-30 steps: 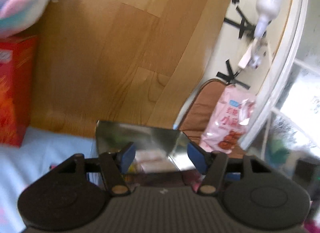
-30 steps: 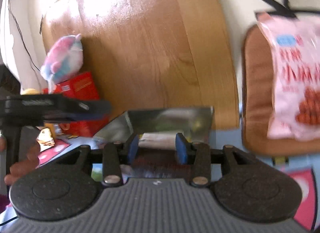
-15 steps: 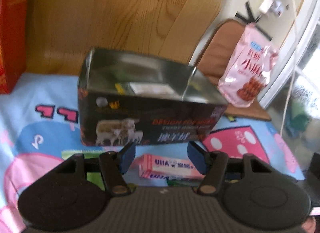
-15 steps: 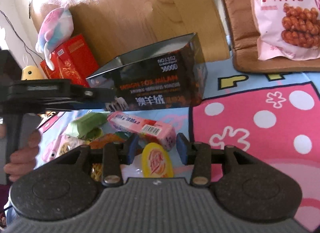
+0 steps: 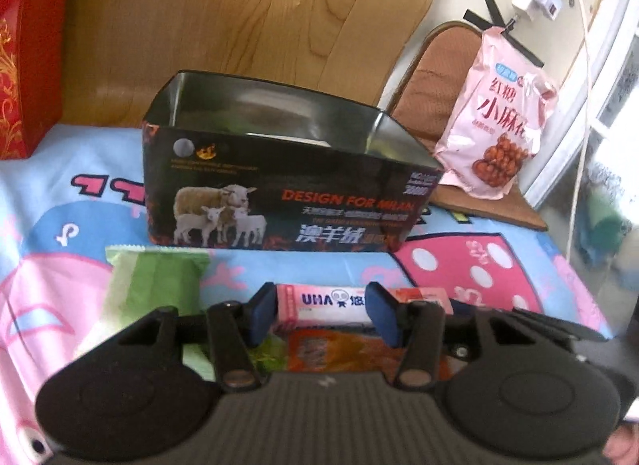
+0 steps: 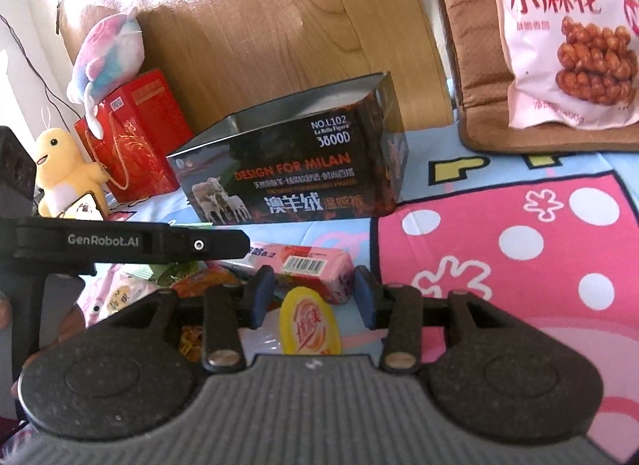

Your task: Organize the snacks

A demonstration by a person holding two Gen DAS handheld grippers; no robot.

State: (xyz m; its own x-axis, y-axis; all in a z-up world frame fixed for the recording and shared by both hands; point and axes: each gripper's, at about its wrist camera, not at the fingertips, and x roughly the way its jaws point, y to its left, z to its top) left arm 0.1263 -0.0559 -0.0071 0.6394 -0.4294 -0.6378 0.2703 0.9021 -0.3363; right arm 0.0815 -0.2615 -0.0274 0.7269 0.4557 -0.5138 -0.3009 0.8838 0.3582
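Spread over the surface is a cartoon-printed cloth [image 5: 60, 201] in pale blue and pink, backed by a wooden board [image 5: 239, 17] and, to the right, a brown cushion [image 5: 443, 73] with a large pink snack bag [image 5: 499, 117] leaning on it. On the cloth stands an open dark box [image 5: 279, 201] printed with sheep and the words DESIGN FOR MILAN, its shiny inside showing nothing clearly. A red carton [image 5: 28, 77] stands at the far left; the right wrist view shows a pastel plush toy [image 6: 108, 53] on top of it and a yellow plush toy [image 6: 64, 169] beside it. The loose snacks lie in front of the box: a green packet [image 5: 155, 281], a long pink candy box [image 5: 331, 303], an orange packet [image 5: 343, 349] and a small yellow-lidded cup [image 6: 309, 323]. The left gripper [image 5: 321, 315] hovers over the pink candy box, which appears between its blue pads; its jaws are closing but do not yet press on it. The right gripper [image 6: 313, 299] hangs over the yellow cup and the end of the pink candy box with its jaws apart, gripping nothing.
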